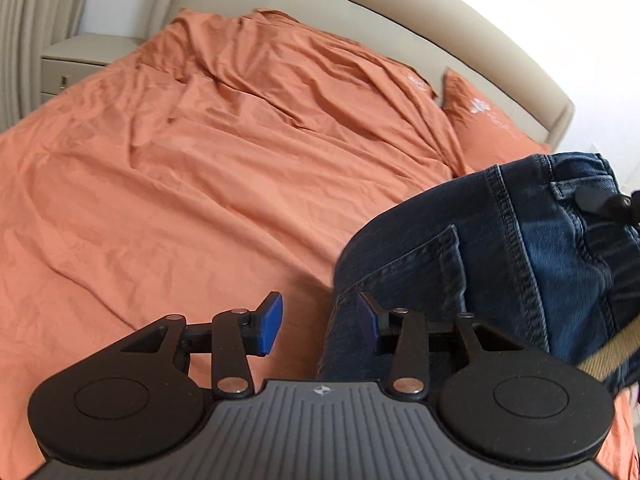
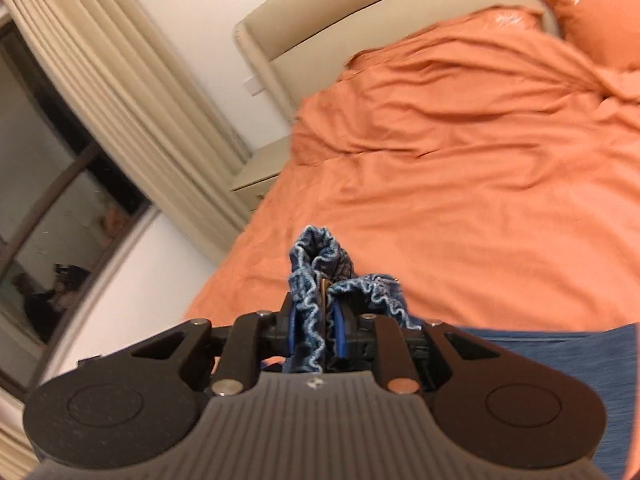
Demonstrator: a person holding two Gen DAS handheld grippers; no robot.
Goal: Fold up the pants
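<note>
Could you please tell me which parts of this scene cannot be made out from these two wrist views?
- Jeans legs: cut off by the left wrist view's lower right edge and hidden behind the open left gripper.
- Cloth inside the right gripper: bunched denim hides how much is clamped.
- Window: dark reflections, too blurred to identify.
- Bed foot: outside both views.

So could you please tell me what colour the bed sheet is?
Orange; the bed sheet shows best in the left wrist view.

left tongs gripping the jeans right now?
No. The left tongs stand open, blue pads apart, with the edge of the jeans in the gap but not pinched.
</note>
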